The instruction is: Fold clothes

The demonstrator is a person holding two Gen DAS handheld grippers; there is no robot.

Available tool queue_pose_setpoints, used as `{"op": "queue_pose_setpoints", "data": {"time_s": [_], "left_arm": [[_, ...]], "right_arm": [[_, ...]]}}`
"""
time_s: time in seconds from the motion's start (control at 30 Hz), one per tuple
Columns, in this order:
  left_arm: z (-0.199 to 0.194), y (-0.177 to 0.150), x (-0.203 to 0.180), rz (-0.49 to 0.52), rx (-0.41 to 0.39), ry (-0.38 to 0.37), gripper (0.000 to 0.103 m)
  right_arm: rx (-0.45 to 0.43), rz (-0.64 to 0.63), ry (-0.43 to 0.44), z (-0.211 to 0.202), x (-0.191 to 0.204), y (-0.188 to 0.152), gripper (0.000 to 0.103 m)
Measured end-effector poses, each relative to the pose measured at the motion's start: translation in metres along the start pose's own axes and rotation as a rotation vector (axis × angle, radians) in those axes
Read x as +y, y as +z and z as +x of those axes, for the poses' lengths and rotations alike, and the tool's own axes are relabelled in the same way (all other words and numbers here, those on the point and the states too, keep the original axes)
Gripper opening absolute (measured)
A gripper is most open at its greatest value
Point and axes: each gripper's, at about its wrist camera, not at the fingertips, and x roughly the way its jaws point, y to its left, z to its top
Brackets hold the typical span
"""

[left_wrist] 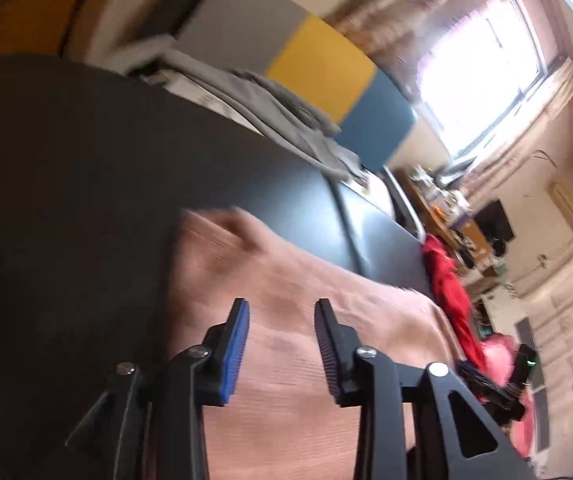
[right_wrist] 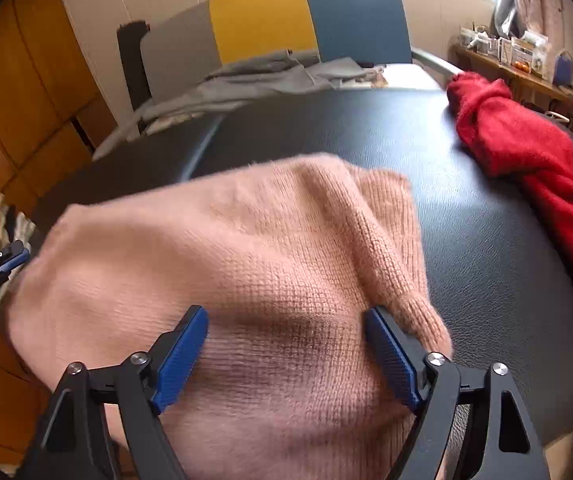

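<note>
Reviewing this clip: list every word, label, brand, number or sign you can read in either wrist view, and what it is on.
None can be read.
Left gripper: a small white label on its body, cut off at the frame edge and too small to read.
Shelf items by the window: packaging too small to read.
Pink sweater, red sweater: no text visible.
</note>
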Motion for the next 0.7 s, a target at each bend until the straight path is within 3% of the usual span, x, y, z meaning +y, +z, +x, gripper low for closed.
{"op": "queue_pose_setpoints", "data": {"time_s": [0.07,0.1,0.2,0.3,0.43,0.53,0.7], "left_arm": [[-0.009,0.012,0.022,-0.022,0.044,-0.041,0.039],[-0.006,0.017,0.033,-0.059,0.085,-0.097,0.04],[0.018,0.028,0.055,-0.033,0.19,-0.037,0.047],[0.045,0.031,0.073,-0.075,0.287,-0.118,0.048],[0.078,0.031,0.08,-0.074,0.401,-0.195,0.052],[0.086,0.036,0.083,-0.071,0.419,-0.226,0.052],[0.092,0.047,0.07,0.061,0.46,-0.167,0.052]], "right_arm": [[-0.023,-0.016,0.031,-0.01,0.009,0.0,0.103],[-0.024,-0.021,0.052,-0.014,0.013,0.0,0.103],[0.022,-0.028,0.116,-0.013,0.027,-0.002,0.103],[0.065,-0.022,0.171,-0.009,0.039,-0.006,0.103],[0.112,-0.022,0.132,0.0,0.042,-0.011,0.103],[0.144,-0.014,0.106,0.006,0.041,-0.015,0.103],[0.19,-0.004,0.083,0.019,0.038,-0.02,0.103]]}}
